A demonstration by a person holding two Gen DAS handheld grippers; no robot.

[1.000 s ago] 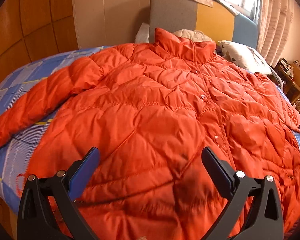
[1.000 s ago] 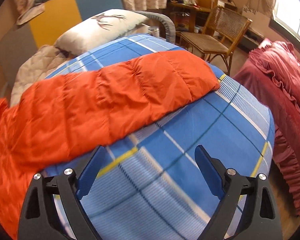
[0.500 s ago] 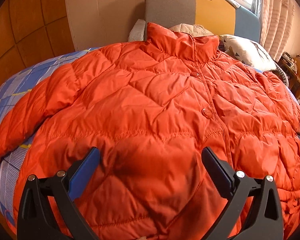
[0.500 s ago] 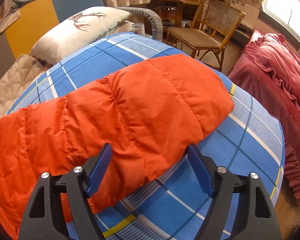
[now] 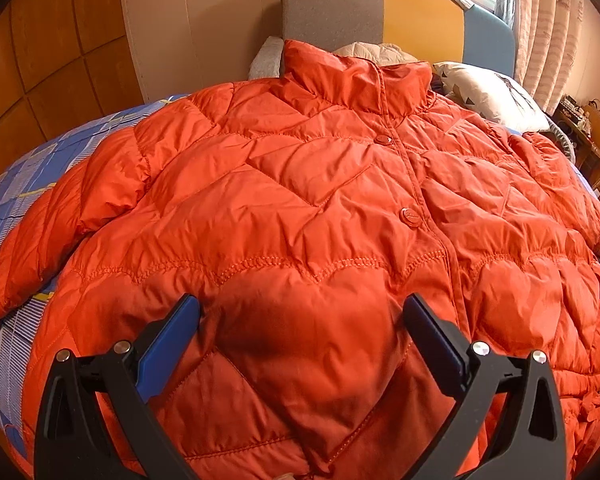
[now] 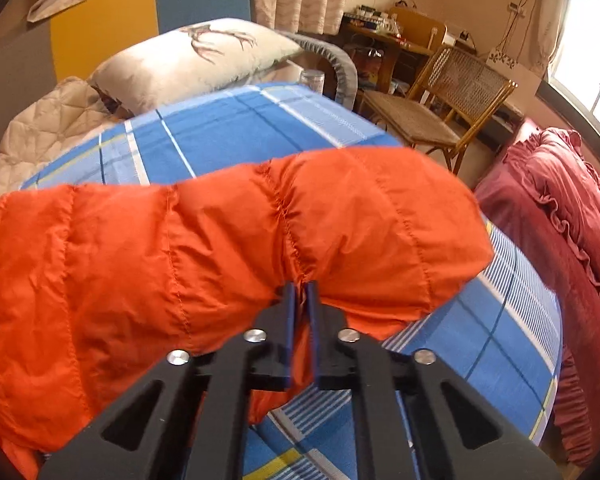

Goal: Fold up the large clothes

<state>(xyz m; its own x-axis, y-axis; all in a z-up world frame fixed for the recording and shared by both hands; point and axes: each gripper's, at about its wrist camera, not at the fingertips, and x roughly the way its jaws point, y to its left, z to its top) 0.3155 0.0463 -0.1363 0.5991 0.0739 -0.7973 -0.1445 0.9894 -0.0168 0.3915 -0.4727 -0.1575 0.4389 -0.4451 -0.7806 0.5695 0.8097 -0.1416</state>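
An orange quilted down jacket (image 5: 300,208) lies front up and buttoned on a bed, collar towards the headboard, both sleeves spread out. My left gripper (image 5: 300,312) is open and hovers just above the jacket's lower front. In the right wrist view my right gripper (image 6: 301,292) is shut on the jacket's sleeve (image 6: 260,232), pinching the fabric near the cuff end. The sleeve is bunched and lifted a little off the blue plaid sheet (image 6: 228,128).
The blue plaid sheet (image 5: 28,184) covers the bed. A pillow (image 6: 196,60) and a beige quilt (image 6: 44,124) lie by the headboard (image 5: 340,8). A wicker chair (image 6: 440,108), a cluttered desk (image 6: 380,32) and a red ruffled bedspread (image 6: 560,220) stand to the right.
My right gripper moved up to the sleeve and shut on it, lifting it slightly. My left gripper advanced over the jacket front towards the collar and stayed open.
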